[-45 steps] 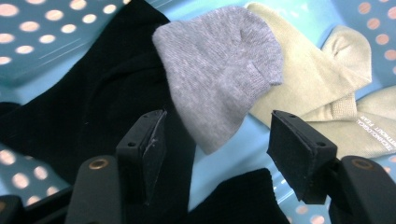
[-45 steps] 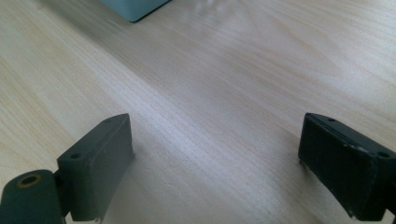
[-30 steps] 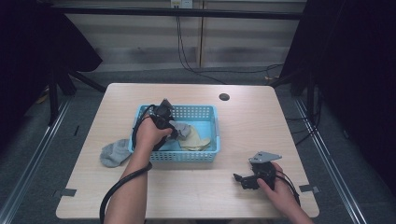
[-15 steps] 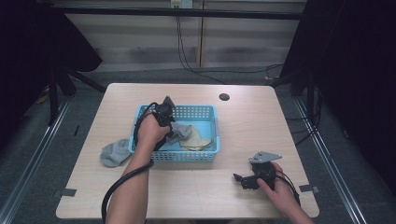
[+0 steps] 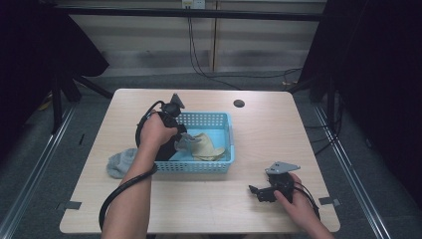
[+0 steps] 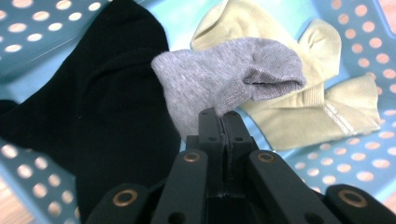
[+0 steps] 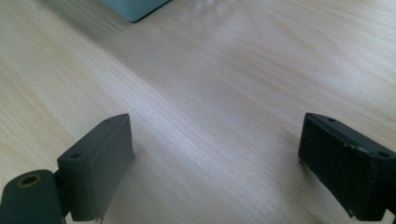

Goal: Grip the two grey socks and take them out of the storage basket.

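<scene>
left gripper view has the left gripper (image 6: 223,122) pinched tight on the grey sock (image 6: 219,81), lifting from the basket (image 5: 224,119) toward its mate (image 5: 121,162) left, while the right gripper (image 7: 219,168) sits wide open, holding nothing.

A: In the high view, what does the hand (image 5: 158,130) hide?
B: Its tongs' tips and most of the black sock (image 5: 166,149).
A: And the basket (image 7: 133,8)?
B: In the right gripper view, the top edge cuts it to a corner.

One basket (image 5: 219,119), four socks (image 6: 224,79)
</scene>
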Motion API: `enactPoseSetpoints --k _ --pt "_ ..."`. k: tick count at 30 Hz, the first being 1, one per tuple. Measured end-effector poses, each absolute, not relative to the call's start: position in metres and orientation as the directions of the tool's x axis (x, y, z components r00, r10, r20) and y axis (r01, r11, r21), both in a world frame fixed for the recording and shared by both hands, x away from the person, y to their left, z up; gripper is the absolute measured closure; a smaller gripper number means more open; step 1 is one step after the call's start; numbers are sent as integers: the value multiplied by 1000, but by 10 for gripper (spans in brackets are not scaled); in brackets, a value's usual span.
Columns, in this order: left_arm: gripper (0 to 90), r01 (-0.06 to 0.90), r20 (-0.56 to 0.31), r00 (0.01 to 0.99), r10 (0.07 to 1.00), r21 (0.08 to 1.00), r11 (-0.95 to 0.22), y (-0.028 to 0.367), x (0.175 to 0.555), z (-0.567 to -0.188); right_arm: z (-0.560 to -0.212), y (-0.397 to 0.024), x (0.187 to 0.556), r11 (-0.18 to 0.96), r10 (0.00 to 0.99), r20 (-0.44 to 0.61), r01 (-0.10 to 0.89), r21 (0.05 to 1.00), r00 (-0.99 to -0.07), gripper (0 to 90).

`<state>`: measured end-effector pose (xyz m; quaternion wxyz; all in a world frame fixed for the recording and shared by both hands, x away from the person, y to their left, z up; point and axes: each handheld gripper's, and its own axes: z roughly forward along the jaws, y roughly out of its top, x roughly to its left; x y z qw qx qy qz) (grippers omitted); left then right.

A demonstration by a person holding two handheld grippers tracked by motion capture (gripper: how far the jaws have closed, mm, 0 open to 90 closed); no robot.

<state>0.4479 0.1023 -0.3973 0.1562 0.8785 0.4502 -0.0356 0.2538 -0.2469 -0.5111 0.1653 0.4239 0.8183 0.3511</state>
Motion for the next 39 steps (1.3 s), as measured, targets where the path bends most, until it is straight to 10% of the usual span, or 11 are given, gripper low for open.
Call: enactPoseSetpoints --k 39 --pt "884 807 -189 588 786 202 -555 134 442 -309 -511 -247 254 397 810 24 577 714 -586 94"
